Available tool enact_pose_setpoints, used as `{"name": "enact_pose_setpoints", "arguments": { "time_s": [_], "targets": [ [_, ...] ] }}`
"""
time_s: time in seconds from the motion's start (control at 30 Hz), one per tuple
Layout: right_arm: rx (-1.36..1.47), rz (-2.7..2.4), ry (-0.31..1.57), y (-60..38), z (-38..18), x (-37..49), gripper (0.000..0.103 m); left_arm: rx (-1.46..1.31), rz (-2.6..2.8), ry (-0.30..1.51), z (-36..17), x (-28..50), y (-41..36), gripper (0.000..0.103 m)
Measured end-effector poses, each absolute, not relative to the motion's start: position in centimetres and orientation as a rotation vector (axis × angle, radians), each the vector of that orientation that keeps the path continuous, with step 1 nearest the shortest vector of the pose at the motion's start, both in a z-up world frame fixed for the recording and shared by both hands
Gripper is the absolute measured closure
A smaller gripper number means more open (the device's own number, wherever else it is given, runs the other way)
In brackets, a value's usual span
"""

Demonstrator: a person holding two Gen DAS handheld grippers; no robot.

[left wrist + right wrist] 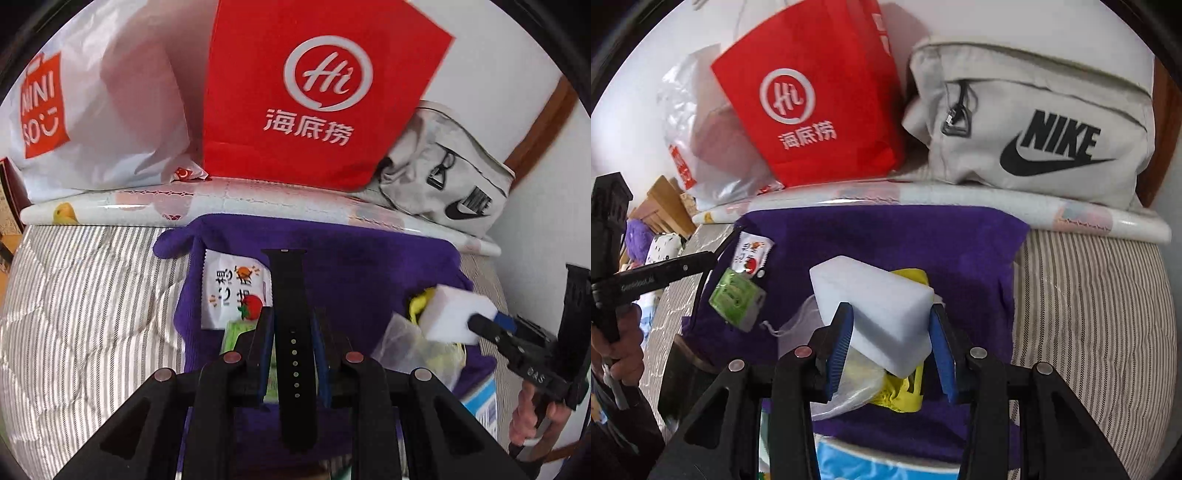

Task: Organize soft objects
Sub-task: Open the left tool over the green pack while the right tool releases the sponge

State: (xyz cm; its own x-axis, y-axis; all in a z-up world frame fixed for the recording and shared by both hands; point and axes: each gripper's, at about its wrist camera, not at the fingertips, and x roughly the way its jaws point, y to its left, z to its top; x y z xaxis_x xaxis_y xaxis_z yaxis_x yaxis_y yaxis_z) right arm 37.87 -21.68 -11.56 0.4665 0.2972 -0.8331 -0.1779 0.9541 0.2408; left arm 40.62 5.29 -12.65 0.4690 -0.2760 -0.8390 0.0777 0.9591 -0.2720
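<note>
My left gripper (291,317) is shut on a black watch strap (290,295) and holds it above a purple cloth (369,258). My right gripper (892,325) is shut on a white sponge block (875,302) and holds it over the same purple cloth (886,232). The sponge also shows in the left wrist view (454,314). Under it lie a yellow item (908,391) and a clear mesh pouch (805,325). A white snack packet with a tomato (232,288) and a green packet (735,295) lie on the cloth's left side.
A red paper bag (314,92), a white Miniso plastic bag (92,110) and a grey Nike bag (1034,129) stand along the wall behind a rolled patterned sheet (147,203). The striped bed cover (92,295) spreads on both sides of the cloth.
</note>
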Motion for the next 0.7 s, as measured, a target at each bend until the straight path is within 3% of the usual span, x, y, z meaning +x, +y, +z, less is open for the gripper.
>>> {"name": "enact_pose_setpoints", "arguments": {
  "time_s": [0.47, 0.53, 0.6, 0.7],
  "targets": [
    [0.075, 0.292, 1.046, -22.0, -11.3, 37.1, 0.051, -0.209, -0.183, 1.152, -15.9, 42.7, 4.8, 0.082],
    [0.072, 0.285, 1.040, -22.3, -11.0, 36.6, 0.047, -0.215, -0.170, 1.173, -16.1, 42.8, 4.9, 0.064],
    [0.074, 0.275, 1.027, -22.5, -10.7, 36.1, 0.046, -0.212, -0.151, 1.176, -15.8, 42.5, 5.0, 0.053],
    [0.080, 0.259, 1.011, -22.9, -10.0, 35.2, 0.046, -0.191, -0.139, 1.149, -14.7, 41.3, 5.3, 0.053]
  ]
}}
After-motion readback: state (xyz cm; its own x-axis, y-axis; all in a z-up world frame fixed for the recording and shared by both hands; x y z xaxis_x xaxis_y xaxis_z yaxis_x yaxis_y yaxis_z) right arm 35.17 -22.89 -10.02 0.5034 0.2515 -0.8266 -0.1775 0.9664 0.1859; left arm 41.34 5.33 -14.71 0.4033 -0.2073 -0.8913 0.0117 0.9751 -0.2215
